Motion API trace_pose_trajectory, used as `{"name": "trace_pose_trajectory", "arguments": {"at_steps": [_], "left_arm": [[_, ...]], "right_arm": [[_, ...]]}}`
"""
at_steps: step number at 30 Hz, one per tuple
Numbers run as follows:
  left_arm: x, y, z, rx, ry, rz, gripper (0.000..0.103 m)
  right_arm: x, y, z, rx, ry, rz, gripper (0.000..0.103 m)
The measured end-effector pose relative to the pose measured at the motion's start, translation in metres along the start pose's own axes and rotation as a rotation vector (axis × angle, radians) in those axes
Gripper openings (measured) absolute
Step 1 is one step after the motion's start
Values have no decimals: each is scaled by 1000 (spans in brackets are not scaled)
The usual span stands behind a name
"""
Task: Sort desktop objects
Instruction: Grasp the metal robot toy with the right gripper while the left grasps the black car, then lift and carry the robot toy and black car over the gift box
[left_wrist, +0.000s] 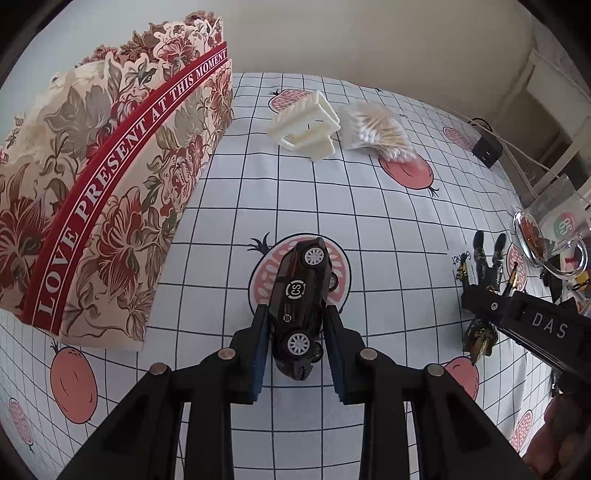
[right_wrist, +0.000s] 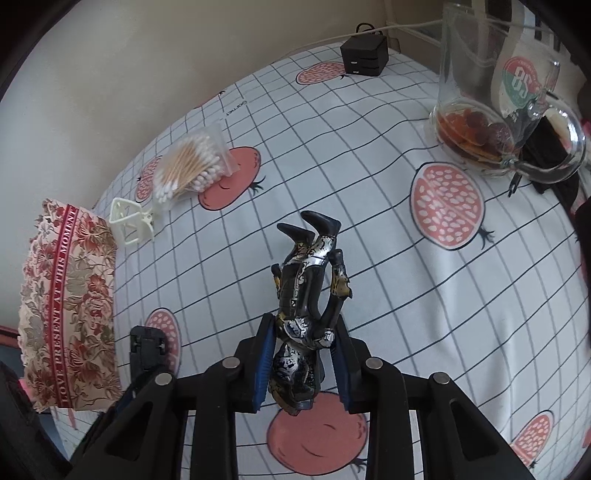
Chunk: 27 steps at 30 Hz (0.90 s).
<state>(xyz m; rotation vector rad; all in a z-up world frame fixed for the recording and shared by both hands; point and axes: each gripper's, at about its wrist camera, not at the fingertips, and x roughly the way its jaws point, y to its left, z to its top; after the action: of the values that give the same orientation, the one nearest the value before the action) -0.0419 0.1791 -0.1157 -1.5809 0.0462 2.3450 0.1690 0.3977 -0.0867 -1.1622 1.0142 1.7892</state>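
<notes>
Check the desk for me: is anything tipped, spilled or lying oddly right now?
Nothing spilled. Two toys are off their normal pose: the black toy car is turned on its side between the left gripper pads, and the action figure is head-down, boots up, in the right gripper.

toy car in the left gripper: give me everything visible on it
The toy car is small, dark brown to black and glossy, looks like die-cast or plastic, with white spoked wheels and a white circled "CS" mark on its panel. It lies tipped on its side, wheels facing right in the left wrist view, lengthwise between the left gripper fingers, whose blue pads press its flanks. Whether it touches the tablecloth below cannot be told.
</notes>
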Motion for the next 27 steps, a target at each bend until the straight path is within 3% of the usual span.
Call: {"name": "trace_pose_trajectory", "arguments": {"at_steps": [8,11,14,20,27], "left_arm": [[-3,13,-1,-38,-4,-66,30],[-2,15,-1,-54,-2,-86,30],[-3,18,2,-69,-11,-101,30],[-23,27,10,-81,-94,-152,30],[-60,26,18,-86,-213,-251,30]], "right_arm": [[1,-8,2,71,-34,40,31],[28,23,13,64,-42,59,31],[34,42,23,40,-107,77,31],[-10,56,24,4,-269,131,31],[-71,81,16,-42,-464,261,31]]}}
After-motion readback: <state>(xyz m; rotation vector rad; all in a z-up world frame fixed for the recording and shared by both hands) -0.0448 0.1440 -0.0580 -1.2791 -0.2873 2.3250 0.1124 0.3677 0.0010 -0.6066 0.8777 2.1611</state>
